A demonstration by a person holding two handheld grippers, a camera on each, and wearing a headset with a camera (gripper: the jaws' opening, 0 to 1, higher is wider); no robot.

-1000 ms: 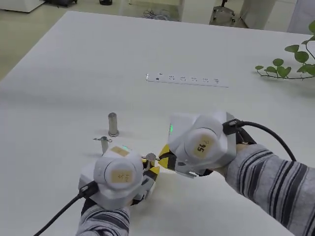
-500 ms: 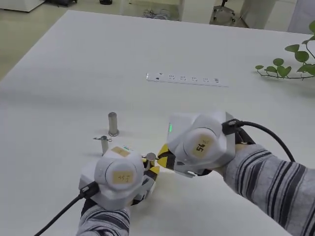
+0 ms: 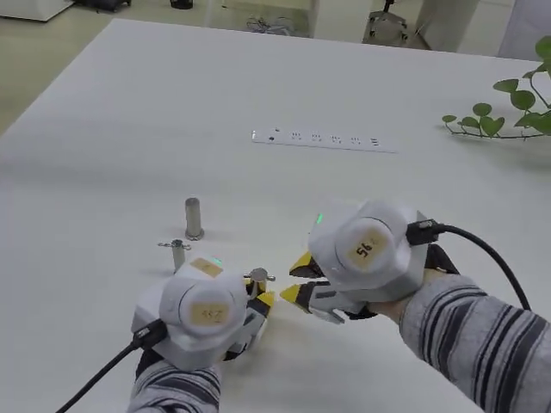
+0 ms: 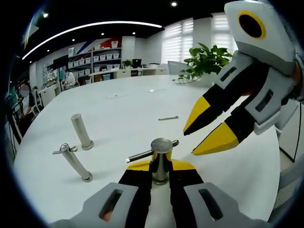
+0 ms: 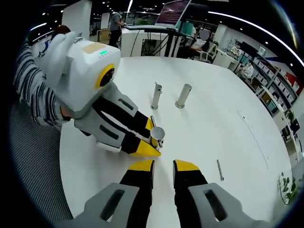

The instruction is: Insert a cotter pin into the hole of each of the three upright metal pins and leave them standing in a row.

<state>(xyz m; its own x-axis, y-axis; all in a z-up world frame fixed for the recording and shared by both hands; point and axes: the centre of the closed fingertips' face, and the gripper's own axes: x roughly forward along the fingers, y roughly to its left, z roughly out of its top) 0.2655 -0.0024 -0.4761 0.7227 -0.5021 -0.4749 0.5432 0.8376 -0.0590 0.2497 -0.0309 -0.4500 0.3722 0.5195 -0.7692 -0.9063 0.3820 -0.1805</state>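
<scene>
1. My left tool (image 4: pixel 160 167) is clamped on a pin (image 4: pixel 161 150), which stands upright on the worktop (image 4: pixel 123 109).
2. A cotter pin (image 4: pixel 141 155) passes through its head, lying level, with its long axis running 8 to 2 o'clock in the left gripper view.
3. My right tool (image 3: pixel 294 277) sits at the pin's 3 o'clock with its jaws slightly apart, holding nothing.
4. Toward 10 o'clock stand a second pin (image 3: pixel 178 255) with a cotter through it and a bare pin (image 3: pixel 193 218), both upright.

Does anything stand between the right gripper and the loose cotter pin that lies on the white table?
Nothing visible does. The thin loose metal cotter pin lies flat on bare white table beside the open right gripper. The left gripper, shut on a short silver metal pin, is on the other side.
</scene>
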